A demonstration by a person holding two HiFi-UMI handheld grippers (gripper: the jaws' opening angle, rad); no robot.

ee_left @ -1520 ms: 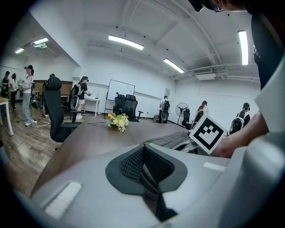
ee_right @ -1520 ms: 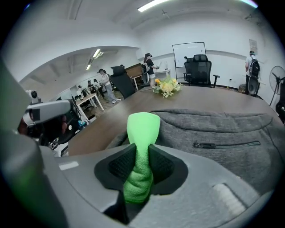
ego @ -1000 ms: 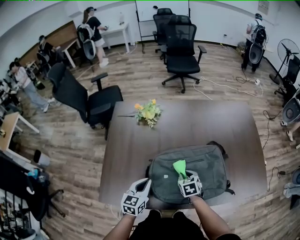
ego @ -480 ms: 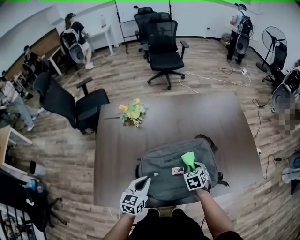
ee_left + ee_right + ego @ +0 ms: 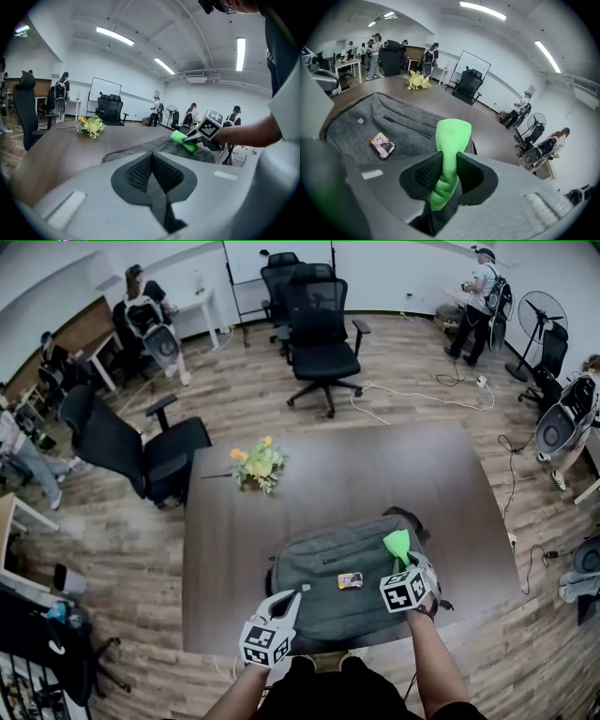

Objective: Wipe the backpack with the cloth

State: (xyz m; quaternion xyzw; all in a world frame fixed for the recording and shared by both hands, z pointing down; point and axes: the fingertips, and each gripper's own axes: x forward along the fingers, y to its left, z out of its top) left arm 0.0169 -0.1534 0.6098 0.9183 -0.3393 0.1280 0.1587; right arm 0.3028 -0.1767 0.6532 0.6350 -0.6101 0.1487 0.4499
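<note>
A grey backpack (image 5: 323, 582) lies flat on the dark table (image 5: 328, 484) near its front edge, and it fills the lower left of the right gripper view as the backpack (image 5: 365, 126). My right gripper (image 5: 401, 563) is shut on a bright green cloth (image 5: 397, 545), which rests on the bag's right end; the cloth (image 5: 449, 154) sticks up between the jaws. A small card-like tag (image 5: 351, 580) lies on the bag's top. My left gripper (image 5: 286, 604) is shut and empty, at the bag's front left corner. From the left gripper view, the cloth (image 5: 183, 141) shows over the backpack (image 5: 140, 149).
A yellow flower bunch (image 5: 256, 463) lies on the table's far left. Black office chairs (image 5: 131, 442) stand left of and behind the table (image 5: 319, 348). Cables trail on the wooden floor at the right. People stand at the room's edges.
My right gripper has carried the green cloth rightward across the backpack, from its middle to its right end. The small tag came into sight. The left gripper has stayed at the front left corner.
</note>
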